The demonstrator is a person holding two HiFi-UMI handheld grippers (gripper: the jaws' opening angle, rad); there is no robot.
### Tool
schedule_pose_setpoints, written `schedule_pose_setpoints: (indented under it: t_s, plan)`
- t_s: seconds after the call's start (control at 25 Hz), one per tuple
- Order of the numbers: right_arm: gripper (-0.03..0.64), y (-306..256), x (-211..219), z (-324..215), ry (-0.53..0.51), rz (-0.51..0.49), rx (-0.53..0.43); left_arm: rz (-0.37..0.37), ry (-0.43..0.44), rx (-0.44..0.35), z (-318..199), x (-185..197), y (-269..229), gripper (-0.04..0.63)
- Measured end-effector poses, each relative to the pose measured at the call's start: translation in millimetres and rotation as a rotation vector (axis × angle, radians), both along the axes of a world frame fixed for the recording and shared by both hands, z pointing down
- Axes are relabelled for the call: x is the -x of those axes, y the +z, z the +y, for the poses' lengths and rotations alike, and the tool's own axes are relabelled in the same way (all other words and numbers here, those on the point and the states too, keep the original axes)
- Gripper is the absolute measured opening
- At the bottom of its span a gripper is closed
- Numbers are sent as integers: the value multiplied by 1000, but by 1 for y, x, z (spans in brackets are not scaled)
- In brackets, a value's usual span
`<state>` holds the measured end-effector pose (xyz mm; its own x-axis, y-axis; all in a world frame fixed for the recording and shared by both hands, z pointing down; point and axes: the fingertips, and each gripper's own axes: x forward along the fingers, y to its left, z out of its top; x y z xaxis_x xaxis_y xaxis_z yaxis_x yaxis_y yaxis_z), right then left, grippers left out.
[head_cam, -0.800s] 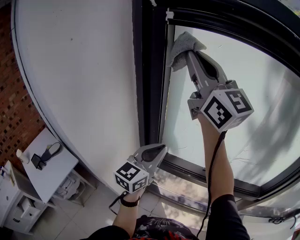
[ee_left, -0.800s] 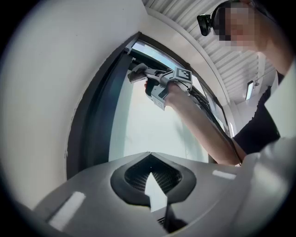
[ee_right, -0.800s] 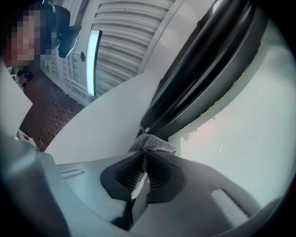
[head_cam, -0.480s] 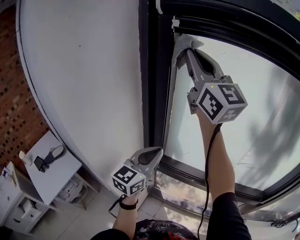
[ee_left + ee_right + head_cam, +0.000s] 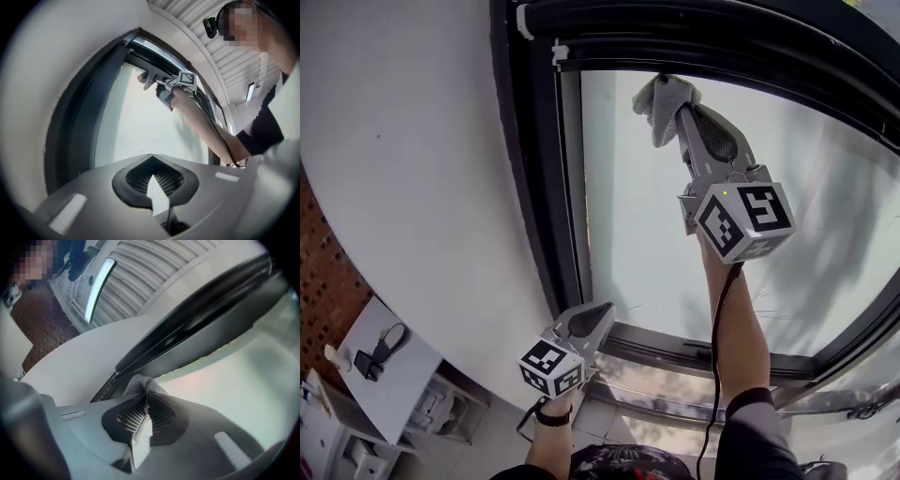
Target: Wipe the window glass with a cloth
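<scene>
A grey cloth (image 5: 662,103) is pressed against the window glass (image 5: 628,216) near its top edge, a little right of the upper left corner. My right gripper (image 5: 678,105) is shut on the cloth, arm stretched up. In the right gripper view the cloth (image 5: 140,386) bunches out past the closed jaws beside the dark frame (image 5: 187,324). My left gripper (image 5: 598,311) hangs low by the bottom left corner of the frame, shut and holding nothing. From the left gripper view the cloth (image 5: 149,78) and the right gripper (image 5: 161,83) show high on the glass (image 5: 136,126).
A dark window frame (image 5: 534,178) borders the glass on the left, top and bottom. White wall (image 5: 403,169) lies left of it. A white side table (image 5: 380,370) with small objects stands below left on the tiled floor.
The right gripper with the cloth has slid right, away from the left frame edge, along the top of the glass. The head view has shifted. The left gripper stays low.
</scene>
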<state>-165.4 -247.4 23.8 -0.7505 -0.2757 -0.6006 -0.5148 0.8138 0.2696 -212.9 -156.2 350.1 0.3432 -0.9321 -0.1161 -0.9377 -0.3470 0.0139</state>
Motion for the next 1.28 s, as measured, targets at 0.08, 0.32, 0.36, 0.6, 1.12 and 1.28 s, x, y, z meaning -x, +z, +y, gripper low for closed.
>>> schedule_pose_setpoints:
  t_s: [0.08, 0.32, 0.36, 0.6, 1.12, 1.28]
  plan:
    - [15, 0, -26, -6, 53, 0, -27, -4, 39, 10, -12, -21, 2, -6]
    - [15, 2, -106, -25, 143, -33, -46, -29, 132, 28, -40, -81, 6, -6]
    - [15, 2, -120, -28, 172, -36, -53, -32, 145, 28, -43, -90, 6, -6]
    - [15, 1, -206, -47, 283, -66, -67, -49, 213, 31, -63, -145, 5, -6]
    - [15, 1, -404, -102, 476, -266, 34, -95, 319, 25, -88, -233, 2, -6]
    - [15, 5, -457, -116, 525, -323, 81, -92, 337, 28, -93, -250, 5, -6]
